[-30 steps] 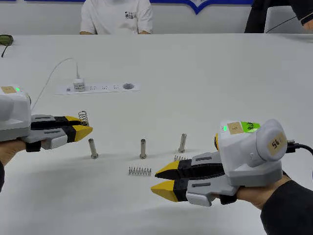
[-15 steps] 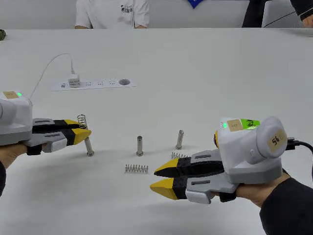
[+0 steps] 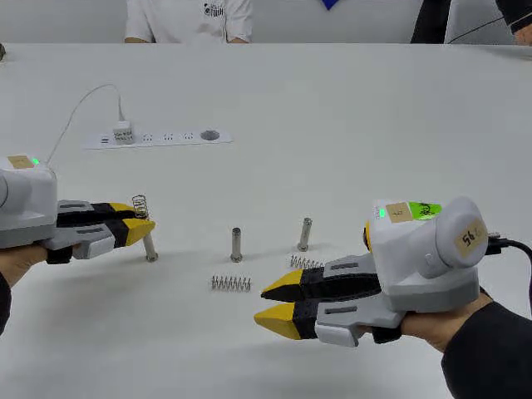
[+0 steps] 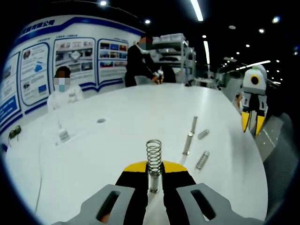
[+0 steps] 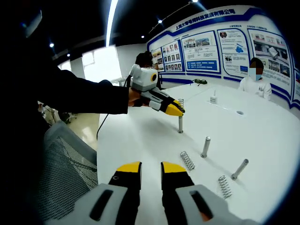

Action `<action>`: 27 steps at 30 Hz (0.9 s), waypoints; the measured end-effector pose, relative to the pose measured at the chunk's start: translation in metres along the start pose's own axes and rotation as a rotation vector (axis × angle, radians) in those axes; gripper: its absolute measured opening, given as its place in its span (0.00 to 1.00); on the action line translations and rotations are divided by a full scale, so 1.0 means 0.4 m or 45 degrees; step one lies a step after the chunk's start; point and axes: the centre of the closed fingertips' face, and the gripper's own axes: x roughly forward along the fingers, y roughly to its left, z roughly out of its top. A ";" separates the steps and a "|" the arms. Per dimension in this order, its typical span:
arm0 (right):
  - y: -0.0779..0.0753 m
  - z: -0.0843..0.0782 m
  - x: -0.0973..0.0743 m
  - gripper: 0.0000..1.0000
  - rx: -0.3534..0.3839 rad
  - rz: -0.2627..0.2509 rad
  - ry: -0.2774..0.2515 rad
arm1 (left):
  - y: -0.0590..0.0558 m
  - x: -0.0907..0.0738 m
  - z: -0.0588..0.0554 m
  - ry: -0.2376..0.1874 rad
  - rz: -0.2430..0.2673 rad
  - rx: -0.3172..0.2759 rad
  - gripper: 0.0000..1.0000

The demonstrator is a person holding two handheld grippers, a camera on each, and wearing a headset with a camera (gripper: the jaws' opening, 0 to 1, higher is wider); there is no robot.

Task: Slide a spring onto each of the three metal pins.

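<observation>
At 9 o'clock on the counter [image 3: 349, 116], the left tongs [image 3: 143, 218] are clamped on an upright spring [image 3: 140, 205], held just above the left pin [image 3: 150, 249], and they hide its top. A power strip [image 3: 158, 138] lies at 11 o'clock, well apart. Near the centre stand the bare middle pin [image 3: 236, 244] and right pin [image 3: 305, 233]. The first loose spring [image 3: 230, 283] and second loose spring [image 3: 305, 263] lie in front of these two pins. At 5 o'clock, the right tongs [image 3: 268, 302] are apart and hold nothing.

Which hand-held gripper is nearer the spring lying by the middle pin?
Right: the right hand-held gripper sits just beside that spring; the left hand-held gripper is at the leftmost pin.
</observation>
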 end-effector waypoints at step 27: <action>0.000 -0.007 0.004 0.17 0.007 0.008 0.010 | 0.003 0.006 -0.025 0.013 0.015 -0.006 0.10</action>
